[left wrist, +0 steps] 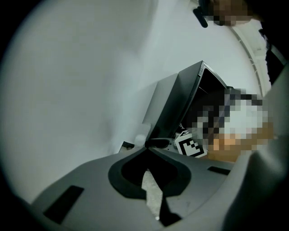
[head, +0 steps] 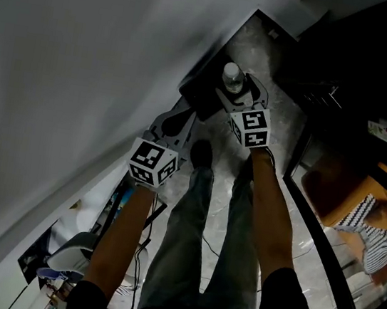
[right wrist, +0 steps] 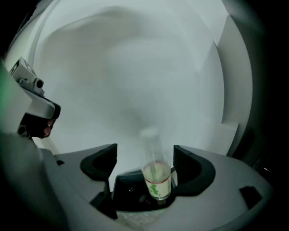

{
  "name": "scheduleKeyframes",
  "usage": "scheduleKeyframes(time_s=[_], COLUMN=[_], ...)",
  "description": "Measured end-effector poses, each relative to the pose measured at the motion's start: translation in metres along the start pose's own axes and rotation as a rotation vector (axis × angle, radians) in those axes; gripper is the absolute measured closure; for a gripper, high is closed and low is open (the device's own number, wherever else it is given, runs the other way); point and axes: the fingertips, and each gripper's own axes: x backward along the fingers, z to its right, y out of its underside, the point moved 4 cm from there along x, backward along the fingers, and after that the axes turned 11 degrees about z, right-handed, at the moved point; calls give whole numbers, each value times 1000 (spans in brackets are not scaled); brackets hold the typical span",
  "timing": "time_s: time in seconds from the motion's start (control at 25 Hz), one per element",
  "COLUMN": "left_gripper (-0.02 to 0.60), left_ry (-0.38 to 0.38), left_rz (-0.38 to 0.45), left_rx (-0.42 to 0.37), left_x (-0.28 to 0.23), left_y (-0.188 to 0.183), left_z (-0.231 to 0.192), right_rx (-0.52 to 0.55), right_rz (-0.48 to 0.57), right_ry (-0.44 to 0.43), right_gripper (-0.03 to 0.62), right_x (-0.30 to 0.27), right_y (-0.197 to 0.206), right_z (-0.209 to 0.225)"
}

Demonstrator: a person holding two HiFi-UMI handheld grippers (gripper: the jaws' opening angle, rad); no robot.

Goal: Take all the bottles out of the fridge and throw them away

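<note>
Right gripper hovering over dark bin beside wall, jaws standing apart, clear bottle sitting loose between them, seemingly going in. Left gripper pinching closed on nothing. Fridge not showing, so remaining bottles impossible to judge.

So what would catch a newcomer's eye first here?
A clear bottle with a green-printed label stands between the right gripper's parted jaws, nearer the right-hand one, above what looks like a dark bin. The left gripper, beside it, is shut and empty.
</note>
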Motion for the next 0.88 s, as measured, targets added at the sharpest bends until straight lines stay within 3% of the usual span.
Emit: scheduleKeyframes(time_s=[0.36, 0.52, 0.68, 0.88], left_gripper=[575, 575, 575, 575], left_ry=[12, 35, 77, 141], left_rz=[-15, -11, 10, 23], left_rx=[-7, -20, -39, -51], left_x=[9, 13, 14, 36], left_y=[7, -11, -43, -94], left_z=[-2, 15, 37, 82], right_rx=[-52, -77, -107, -183], right_rz=[-81, -73, -19, 57], right_ry=[30, 76, 158, 210], right_gripper=[228, 375, 568, 586], right_x=[40, 80, 119, 170], right_y=[42, 27, -15, -92], right_z=[-16, -25, -26, -42])
